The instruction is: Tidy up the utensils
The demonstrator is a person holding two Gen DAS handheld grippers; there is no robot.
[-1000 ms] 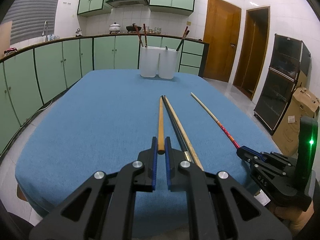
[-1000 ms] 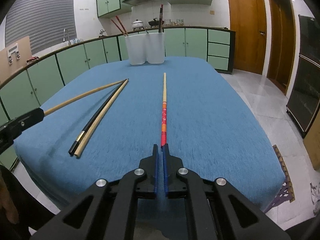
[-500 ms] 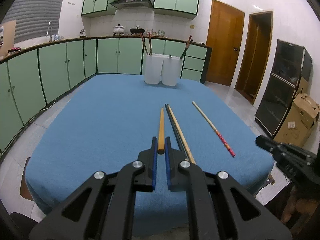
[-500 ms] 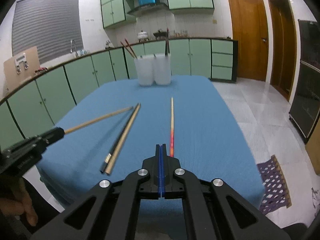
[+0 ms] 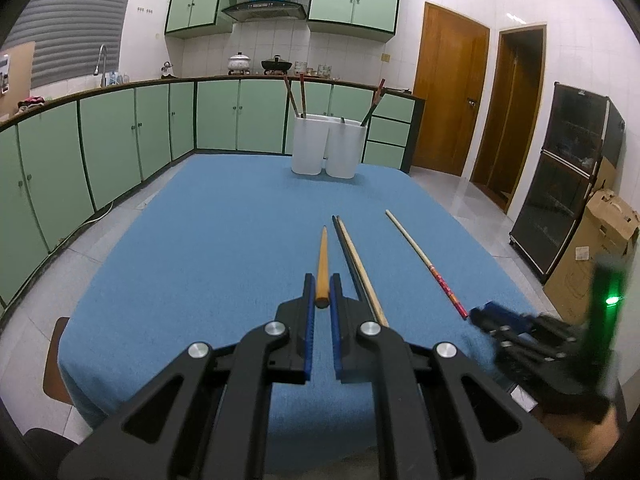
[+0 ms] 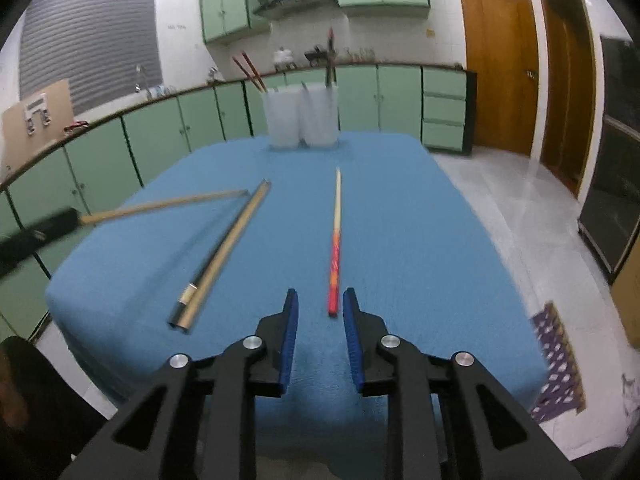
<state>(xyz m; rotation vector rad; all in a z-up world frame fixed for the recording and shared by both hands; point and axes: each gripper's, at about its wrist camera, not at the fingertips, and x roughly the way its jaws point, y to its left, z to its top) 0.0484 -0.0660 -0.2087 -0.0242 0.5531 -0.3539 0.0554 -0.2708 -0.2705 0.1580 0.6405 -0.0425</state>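
Chopsticks are distributed across a blue cloth-covered surface (image 5: 200,240) in a kitchen with green cabinets.

Left gripper (image 5: 322,292): its fingers are clenched on the butt end of an orange-tan chopstick (image 5: 322,264), which projects forward from between the blue pads, raised above the cloth. In the right wrist view the same chopstick (image 6: 160,206) extends from the blurred left gripper (image 6: 60,220) toward the tips of the paired sticks.

Right gripper (image 6: 320,304): its fingers have just been opening and now stand released. The red end of a red-and-cream chopstick (image 6: 335,248) lies on the cloth between the two fingertips, slightly nearer the right one, with no pad pressing on it. In the left wrist view this chopstick (image 5: 424,260) lies diagonally, with the right gripper (image 5: 480,316) just beyond its red end.

A black chopstick (image 5: 352,256) and a pale wooden chopstick (image 5: 362,266) lie side by side, touching, between the held stick and the red one.

Two white holder cups (image 5: 328,146) stand together at the far end of the surface, with several dark utensils upright or leaning inside them.
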